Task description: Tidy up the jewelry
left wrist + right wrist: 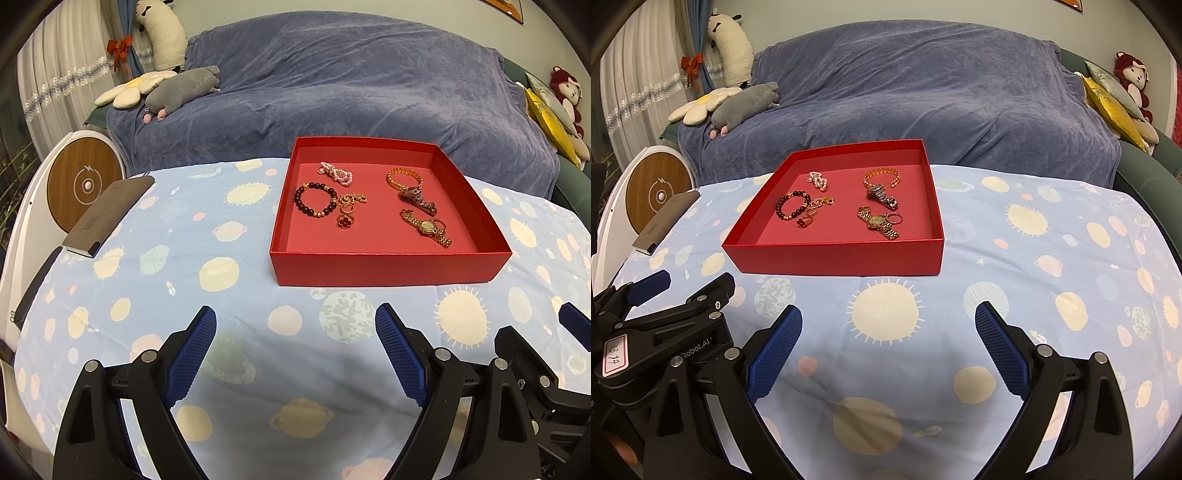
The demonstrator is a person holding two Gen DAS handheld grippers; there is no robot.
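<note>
A red open box [384, 267] [834, 258] stands on the planet-print cloth. Inside lie a pink bead bracelet [337, 172], a dark bead bracelet [316, 201] [792, 207], a gold chain [352, 199], a red clover ring [345, 220], a gold bangle [404, 177] [882, 177], a silver watch [419, 199] [884, 195] and a gold watch [428, 227] [881, 222]. My left gripper [295, 325] is open and empty, near of the box. My right gripper [888, 323] is open and empty, near and right of the box. The left gripper's body [665, 325] shows in the right view.
A dark flat case [107, 216] [663, 221] lies at the table's left edge. A round white and wood device [83, 184] stands beyond it. A blue-covered sofa [332, 92] with plush toys [181, 92] is behind the table.
</note>
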